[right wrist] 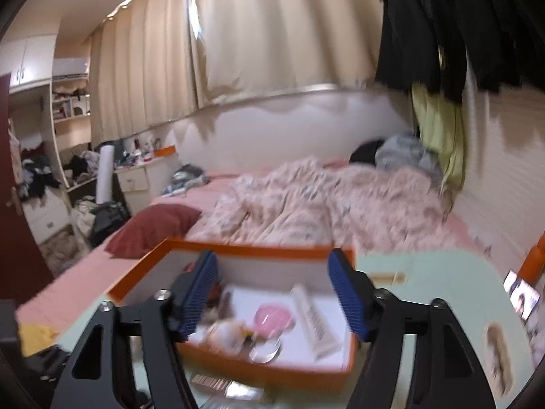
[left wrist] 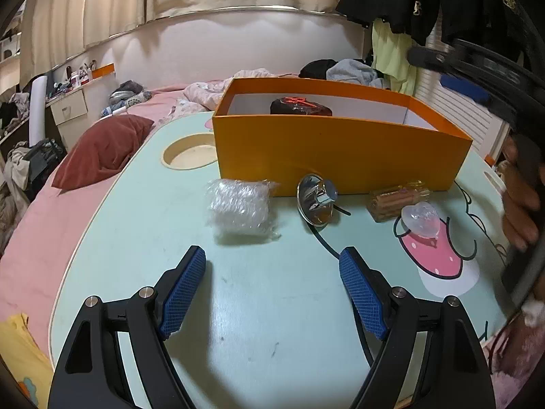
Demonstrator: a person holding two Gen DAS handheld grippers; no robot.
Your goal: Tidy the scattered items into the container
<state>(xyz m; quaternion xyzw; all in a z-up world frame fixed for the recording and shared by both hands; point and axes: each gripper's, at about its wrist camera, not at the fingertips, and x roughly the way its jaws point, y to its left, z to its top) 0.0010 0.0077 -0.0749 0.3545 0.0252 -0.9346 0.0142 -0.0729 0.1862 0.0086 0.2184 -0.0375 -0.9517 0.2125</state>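
Box [left wrist: 340, 150], orange, white inside, sits on the far half of the green table [left wrist: 238, 306], which lies on a bed. Dark item with red marking [left wrist: 301, 106] lies inside by the far wall. Right wrist view, blurred, looks down into the box [right wrist: 235, 361]: pink round item [right wrist: 272, 317], white tube [right wrist: 315, 323], a shiny round thing [right wrist: 265, 351] and other bits I cannot make out.

Loose items line the table just in front of the box's near wall: bubble-wrap bundle [left wrist: 240, 209] on the left, chrome knob on a clear disc [left wrist: 318, 201] in the middle, clear pack of brown sticks [left wrist: 398, 201] on the right, clear heart-shaped piece [left wrist: 420, 220] touching that pack's near side.

Left gripper [left wrist: 272, 284]: jaws wide apart, nothing between the blue pads [left wrist: 185, 289], low over bare table short of the bundle and knob.

Right gripper [right wrist: 272, 298]: jaws spread, nothing gripped, above the box's near side. In the left wrist view it shows at the right edge, held by a hand [left wrist: 523, 204].

Cup recess [left wrist: 189, 155] in the table left of the box. Red pillow [left wrist: 102, 155] beyond the table's left edge.
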